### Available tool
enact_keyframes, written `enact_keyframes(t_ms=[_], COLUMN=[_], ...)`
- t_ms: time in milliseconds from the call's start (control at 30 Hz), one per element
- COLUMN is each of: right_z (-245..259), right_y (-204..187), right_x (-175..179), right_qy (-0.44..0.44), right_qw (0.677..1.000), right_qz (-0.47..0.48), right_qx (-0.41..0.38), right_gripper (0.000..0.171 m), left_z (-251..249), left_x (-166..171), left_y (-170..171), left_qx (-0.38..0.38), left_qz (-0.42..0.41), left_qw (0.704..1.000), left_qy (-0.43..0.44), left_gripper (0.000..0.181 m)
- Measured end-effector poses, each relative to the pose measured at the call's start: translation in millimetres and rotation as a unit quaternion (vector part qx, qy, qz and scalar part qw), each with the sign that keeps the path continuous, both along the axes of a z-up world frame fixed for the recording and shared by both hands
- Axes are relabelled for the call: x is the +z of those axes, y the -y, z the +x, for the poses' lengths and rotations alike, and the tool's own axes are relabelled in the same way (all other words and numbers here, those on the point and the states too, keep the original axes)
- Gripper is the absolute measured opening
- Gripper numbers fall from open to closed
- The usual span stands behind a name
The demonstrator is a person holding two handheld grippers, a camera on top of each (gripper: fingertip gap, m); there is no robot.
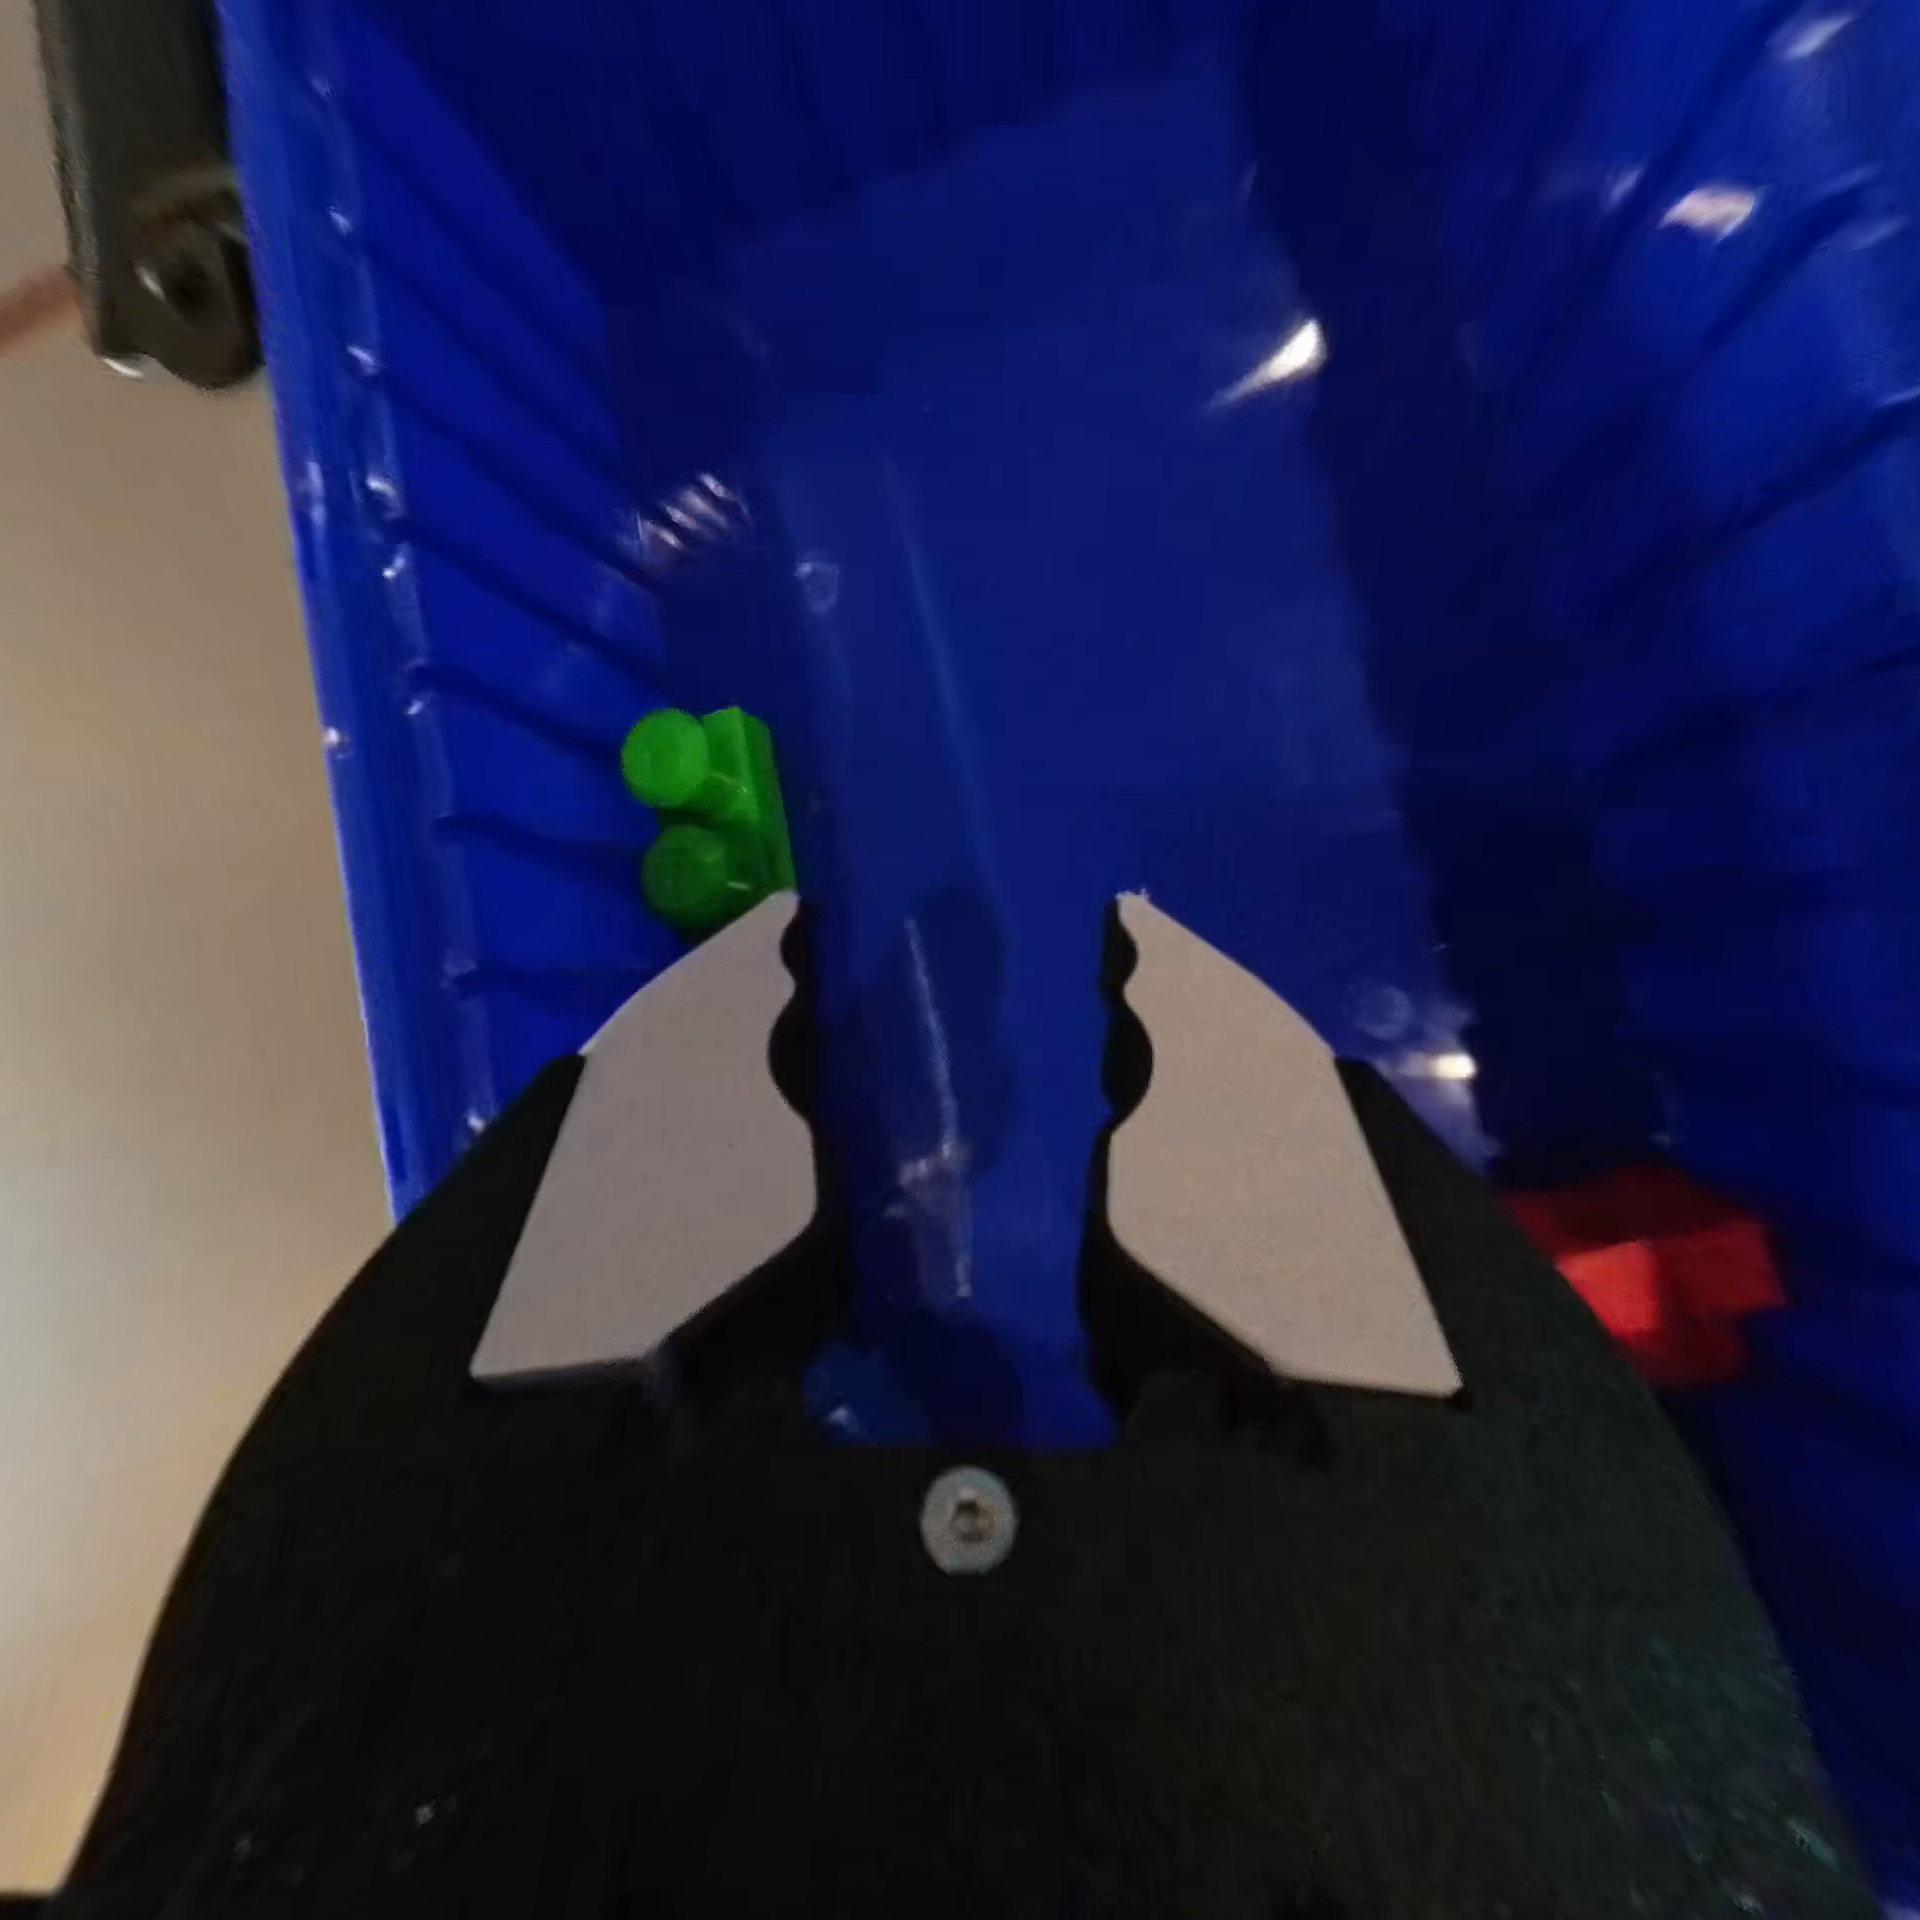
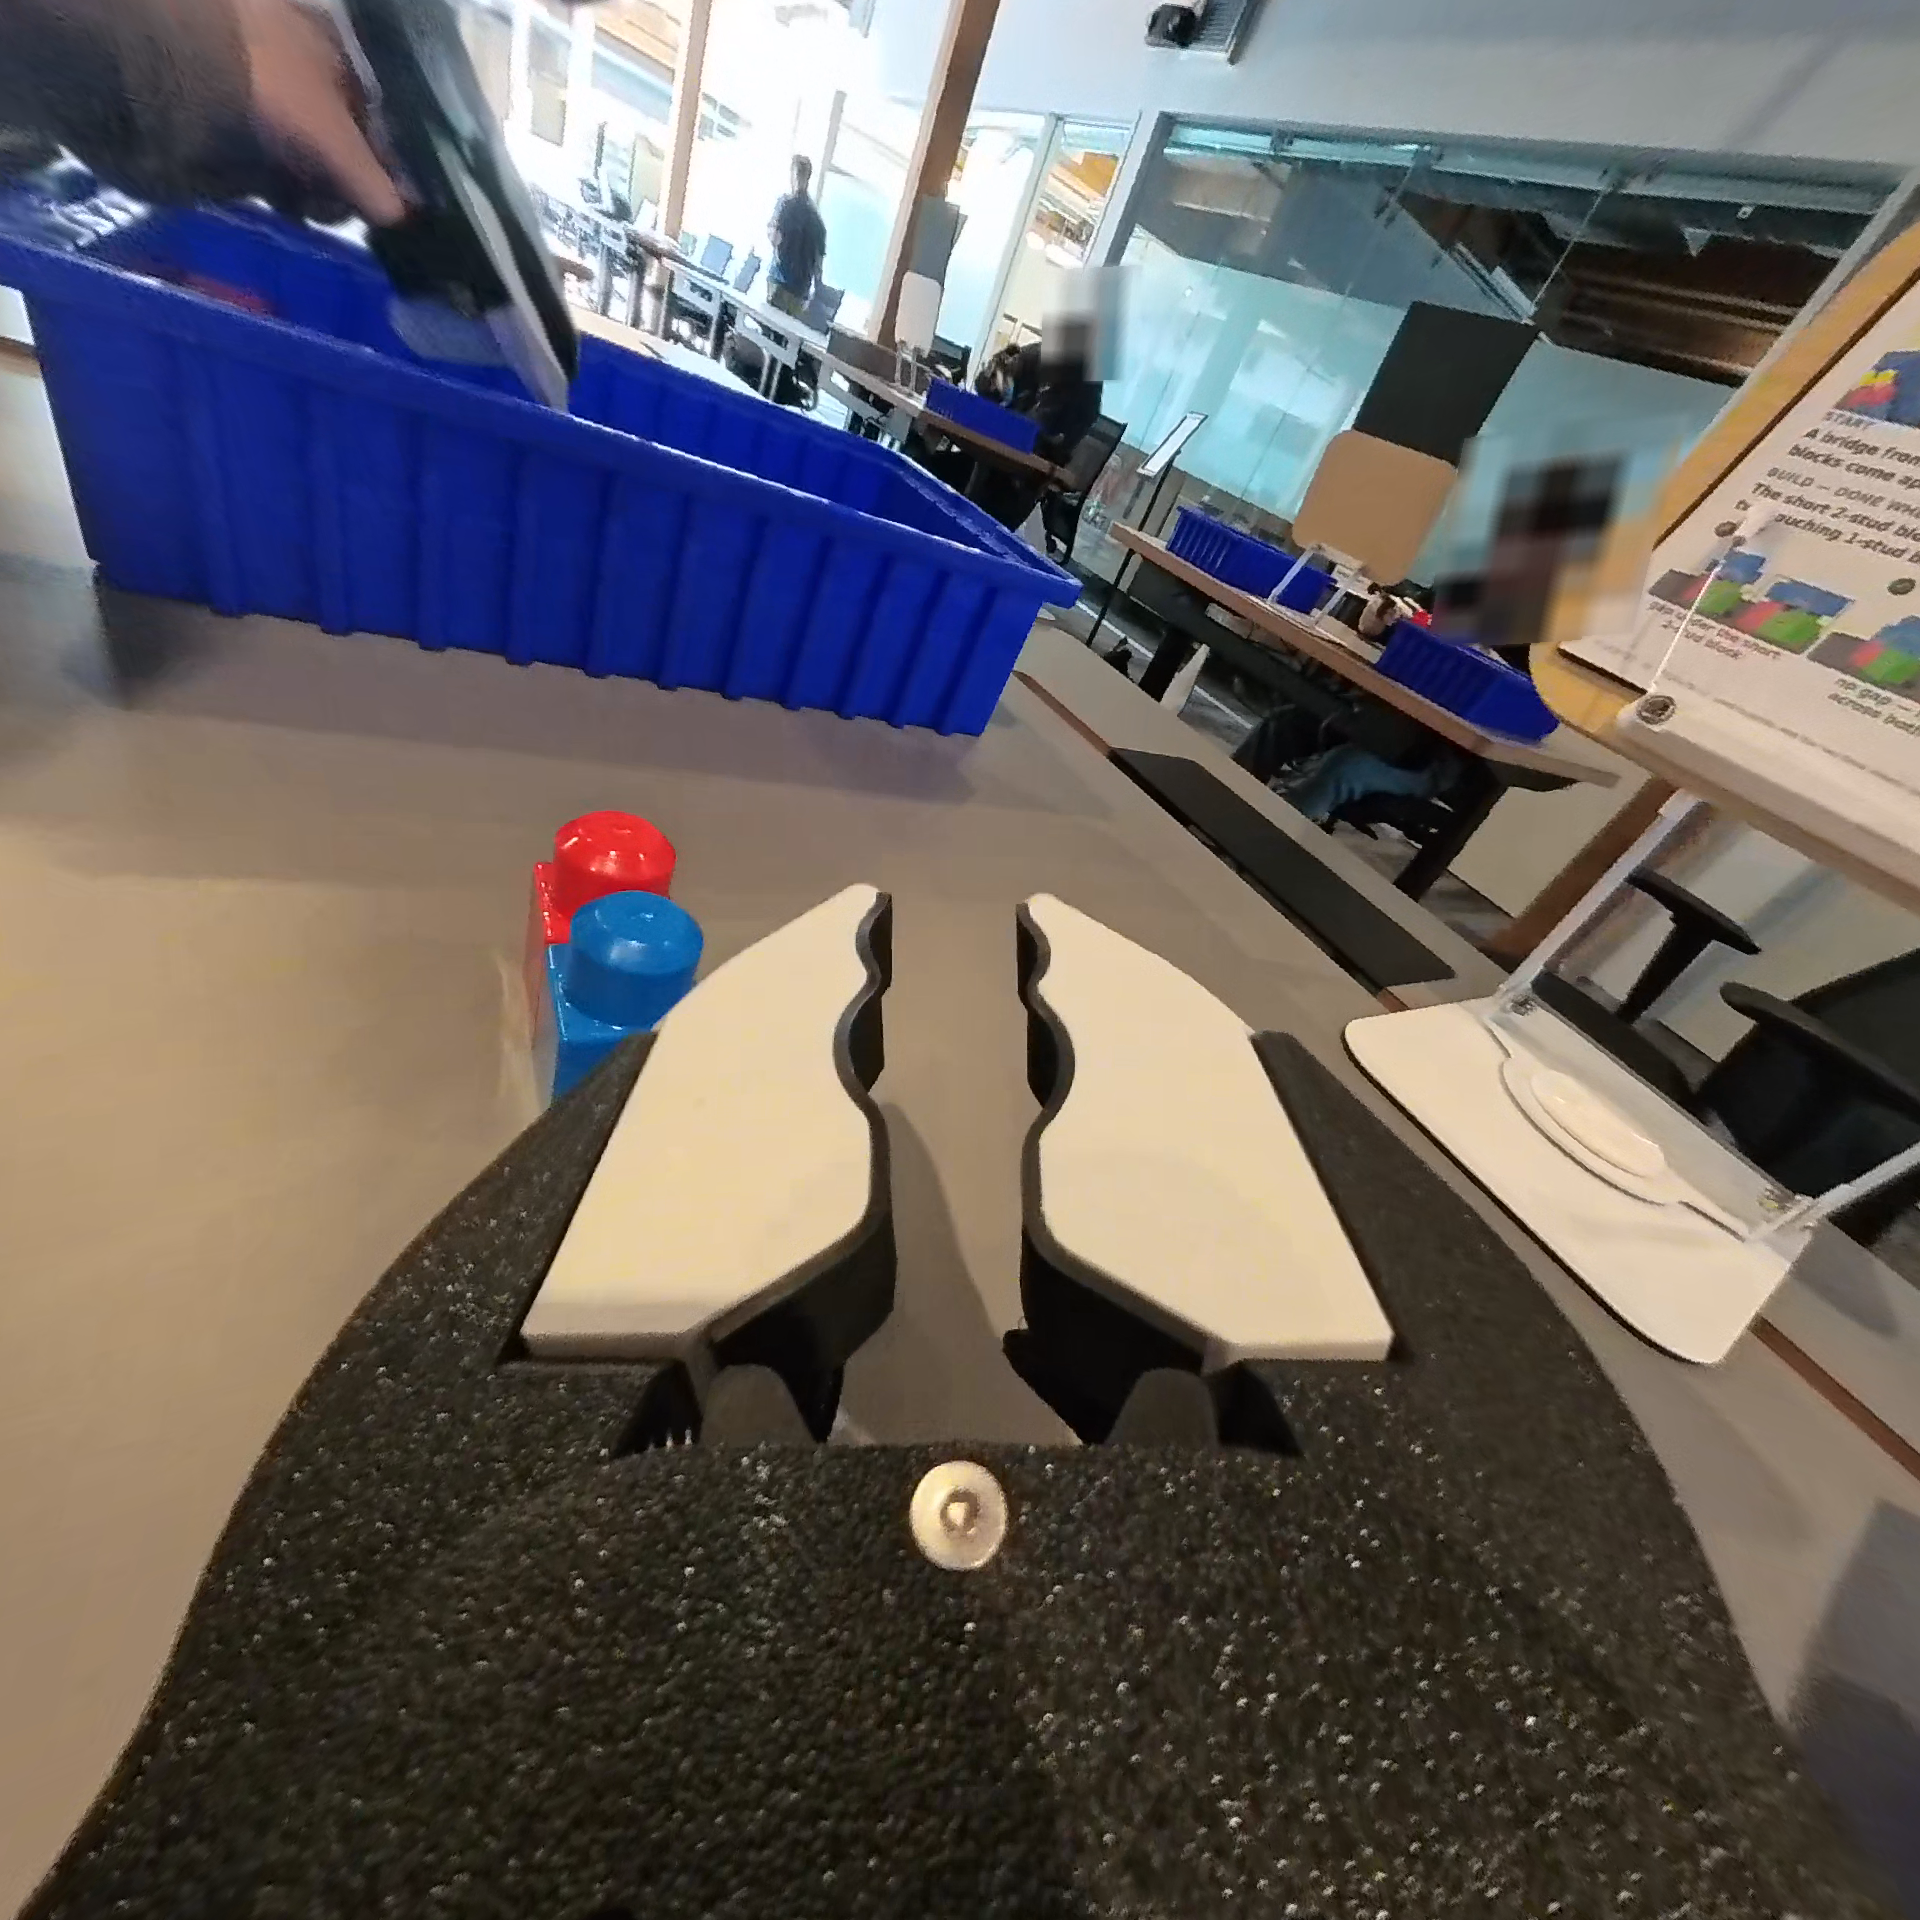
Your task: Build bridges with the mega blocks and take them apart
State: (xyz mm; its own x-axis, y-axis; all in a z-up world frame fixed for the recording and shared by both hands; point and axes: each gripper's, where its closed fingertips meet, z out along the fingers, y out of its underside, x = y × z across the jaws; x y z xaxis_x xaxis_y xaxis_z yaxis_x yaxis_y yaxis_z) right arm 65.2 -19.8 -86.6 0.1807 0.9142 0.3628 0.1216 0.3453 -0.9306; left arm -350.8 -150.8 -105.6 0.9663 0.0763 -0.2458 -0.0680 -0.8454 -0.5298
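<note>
My left tool [image 1: 961, 914] is down inside the blue bin [image 1: 499, 623], pointing at its floor. Its jaws stand narrowly apart around a blue block [image 1: 935, 1039]; I judge they grip it, though blur and blue-on-blue make contact hard to confirm. A green block [image 1: 707, 810] lies on its side against the ribbed wall, just left of the tool tip. A red block [image 1: 1652, 1278] sits to the right, near the wall.

My right tool [image 2: 954, 914] hovers low over the grey table [image 2: 260, 1039], empty, jaws narrowly apart, aimed level along the table top. Just to its left stand a red one-stud block [image 2: 608, 857] and a blue one-stud block [image 2: 629, 971], touching side by side. I take these for the bridge's two piers, waiting for a span piece. The bin holds the supply, so my left hand fetches while my right waits beside the piers, perhaps to steady them.
</note>
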Motion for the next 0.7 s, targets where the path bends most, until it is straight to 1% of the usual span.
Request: enact_keyframes(t_ms=[33,100,133,233,367,467,500,600,700], right_z=[-0.5,-1.6,-2.2,-3.8,-4.7,-6.3,-6.8,-8.4,-10.1], right_y=[0.2,0.5,0.7,2.8,5.8,7.6,8.2,10.0,12.7], right_x=[0.3,-0.1,-0.4,-1.8,-0.9,-0.2,-0.4,-1.7,-2.5], right_qy=[-0.001,-0.002,-0.001,0.002,0.0,-0.003,-0.003,0.0,0.004], right_qw=[1.0,1.0,1.0,1.0,1.0,1.0,1.0,0.999,0.999], right_qz=[0.0,0.002,0.002,0.005,0.007,0.005,0.004,0.005,0.008], right_qx=[0.002,0.005,0.007,0.015,0.023,0.028,0.03,0.035,0.041], right_gripper=[0.022,0.022,0.022,0.022,0.022,0.022,0.022,0.022,0.022], left_z=[-7.6,-27.2,-34.9,-40.3,-56.3,-59.0,-60.7,-66.2,-65.7], left_x=[-6.3,-16.8,-22.8,-39.8,-45.1,-53.2,-55.2,-58.4,-58.8], left_y=[-3.8,-8.5,-9.8,-15.4,-19.6,-23.9,-25.1,-26.5,-28.7], left_qx=[-0.003,-0.001,0.002,0.004,0.03,0.065,0.074,0.089,0.097], left_qz=[-0.021,-0.068,-0.094,-0.141,-0.17,-0.168,-0.169,-0.178,-0.174], left_qw=[0.999,0.993,0.989,0.983,0.972,0.977,0.977,0.974,0.976], left_qy=[-0.027,-0.095,-0.115,-0.12,-0.16,-0.117,-0.11,-0.108,-0.088], left_gripper=[0.053,0.052,0.052,0.054,0.056,0.063,0.063,0.063,0.063])
